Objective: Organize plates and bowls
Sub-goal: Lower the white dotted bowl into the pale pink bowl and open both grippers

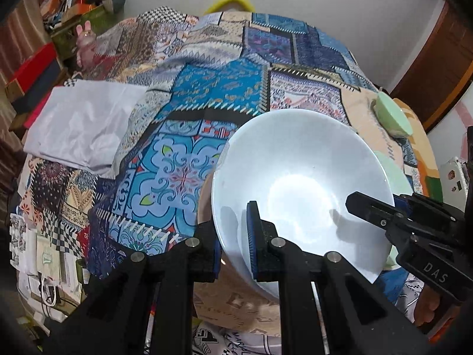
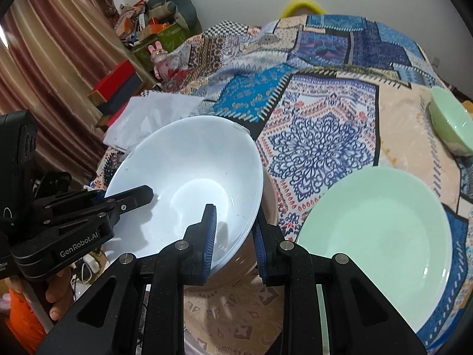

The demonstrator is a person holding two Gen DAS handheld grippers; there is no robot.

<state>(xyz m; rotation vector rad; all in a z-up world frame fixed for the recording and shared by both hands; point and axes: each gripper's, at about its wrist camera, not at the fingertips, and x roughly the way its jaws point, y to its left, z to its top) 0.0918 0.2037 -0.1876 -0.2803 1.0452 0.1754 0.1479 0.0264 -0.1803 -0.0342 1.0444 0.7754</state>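
A large white bowl (image 1: 301,183) (image 2: 189,171) hangs tilted over the patchwork-covered table, held from both sides. My left gripper (image 1: 233,236) is shut on its near-left rim, one pad inside and one outside. My right gripper (image 2: 233,230) is shut on the opposite rim in the same way. Each wrist view shows the other gripper: the right gripper (image 1: 369,207) and the left gripper (image 2: 133,198). A pale green plate (image 2: 378,236) (image 1: 396,174) lies flat just right of the bowl. A small green bowl (image 2: 452,124) (image 1: 393,112) sits at the table's far right.
A beige rounded shape (image 2: 269,198) shows just under the white bowl; I cannot tell what it is. A white folded cloth (image 1: 85,124) lies at the table's left. Boxes and clutter (image 2: 118,85) stand beyond the left edge by the curtain.
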